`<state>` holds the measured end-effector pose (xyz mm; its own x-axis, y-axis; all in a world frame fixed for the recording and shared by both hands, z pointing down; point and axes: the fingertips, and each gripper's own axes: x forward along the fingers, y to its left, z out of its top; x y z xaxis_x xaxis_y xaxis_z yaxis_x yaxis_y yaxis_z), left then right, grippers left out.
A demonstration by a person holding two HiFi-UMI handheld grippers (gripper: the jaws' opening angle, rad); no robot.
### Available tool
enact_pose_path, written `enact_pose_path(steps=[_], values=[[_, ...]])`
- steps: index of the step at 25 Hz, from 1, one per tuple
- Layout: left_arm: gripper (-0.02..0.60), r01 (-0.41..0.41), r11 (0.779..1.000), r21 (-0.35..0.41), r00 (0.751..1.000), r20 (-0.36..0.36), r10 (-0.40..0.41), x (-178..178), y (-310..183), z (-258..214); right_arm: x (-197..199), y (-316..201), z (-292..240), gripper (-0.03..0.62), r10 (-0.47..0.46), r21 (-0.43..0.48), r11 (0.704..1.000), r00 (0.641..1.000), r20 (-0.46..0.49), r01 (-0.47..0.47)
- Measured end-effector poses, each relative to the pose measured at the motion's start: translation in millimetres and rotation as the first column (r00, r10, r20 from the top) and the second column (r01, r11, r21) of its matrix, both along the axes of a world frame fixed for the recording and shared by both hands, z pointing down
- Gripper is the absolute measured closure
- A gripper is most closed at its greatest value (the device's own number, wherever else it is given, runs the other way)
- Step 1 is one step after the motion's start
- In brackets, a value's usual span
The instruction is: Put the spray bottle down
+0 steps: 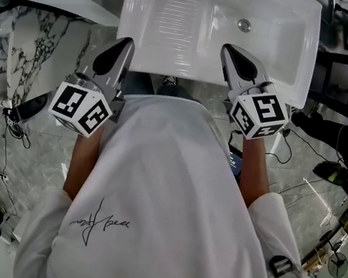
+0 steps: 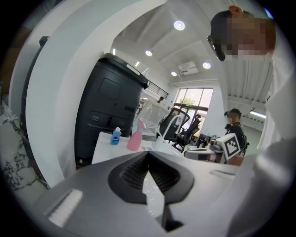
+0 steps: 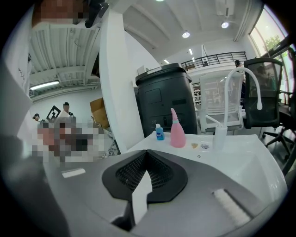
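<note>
The pink spray bottle (image 3: 177,132) stands upright on the far rim of the white sink (image 1: 295,56), just beside a small blue bottle (image 3: 159,133) and well apart from both tools. It looks already set down, so the risks lie in what follows.

The left hand-held gripper (image 1: 125,43) hovers over the near edge of the sink on its left side. Its jaws are closed tip to tip with nothing between them. The right hand-held gripper (image 1: 229,47) hovers over the near edge on the right, jaws likewise pressed together and empty. Neither touches the bottle.

The main hazard, as I judge it, is any further reach across the sink. The bottle is tall and narrow with a slim nozzle, so a nudge from a closed jaw tip would likely tip it. It could then fall against the blue bottle, or roll down into the basin toward the drain (image 1: 244,25).

The curved white faucet (image 3: 245,78) rises from the same far rim, to the right of the bottle. A right-hand sweep near it could catch it, or scatter the small bits lying on the rim between bottle and faucet.

Cables (image 1: 299,184) trail over the floor on the near side of the sink, to the person's right. A step back could snag them.
</note>
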<state>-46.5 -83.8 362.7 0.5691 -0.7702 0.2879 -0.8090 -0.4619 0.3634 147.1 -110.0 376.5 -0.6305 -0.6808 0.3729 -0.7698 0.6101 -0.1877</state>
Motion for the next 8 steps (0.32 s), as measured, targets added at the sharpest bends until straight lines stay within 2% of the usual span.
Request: enact_pose_path(steps=[8], values=[[0.577, 0.019, 1.0, -0.01, 1.0, 0.015, -0.018, -22, -3, 2, -21, -4, 6, 0.6, -0.012, 0.014, 1.0, 1.0, 0.026, 0.012]])
